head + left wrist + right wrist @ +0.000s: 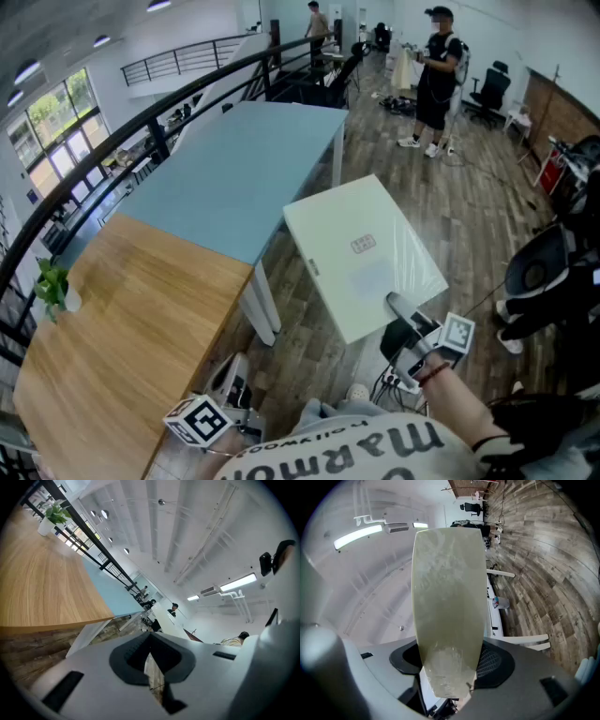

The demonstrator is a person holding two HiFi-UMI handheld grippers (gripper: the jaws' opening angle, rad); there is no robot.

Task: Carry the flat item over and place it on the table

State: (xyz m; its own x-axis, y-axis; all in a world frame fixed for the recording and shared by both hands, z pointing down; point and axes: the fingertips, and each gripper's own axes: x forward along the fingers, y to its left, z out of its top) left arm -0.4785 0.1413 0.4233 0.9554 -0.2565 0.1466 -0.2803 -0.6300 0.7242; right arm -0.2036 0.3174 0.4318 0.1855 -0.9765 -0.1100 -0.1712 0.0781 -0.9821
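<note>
The flat item is a large, thin white box (361, 258) wrapped in clear film. It hangs level in the air above the wood-plank floor, to the right of the tables. My right gripper (401, 314) is shut on its near corner; in the right gripper view the box (447, 588) runs straight out from between the jaws of this gripper (447, 667). The wooden table (122, 337) lies at the left, with a light blue table (234, 169) joined on beyond it. My left gripper (232, 366) hangs low by the wooden table's near right edge, shut and with nothing in it (151, 651).
A small potted plant (54, 286) stands at the wooden table's left edge, beside a black railing (141, 122). A person (436, 75) stands far off, with office chairs (489, 89) nearby. A dark chair (553, 272) is at the right. A power strip (394, 380) lies on the floor.
</note>
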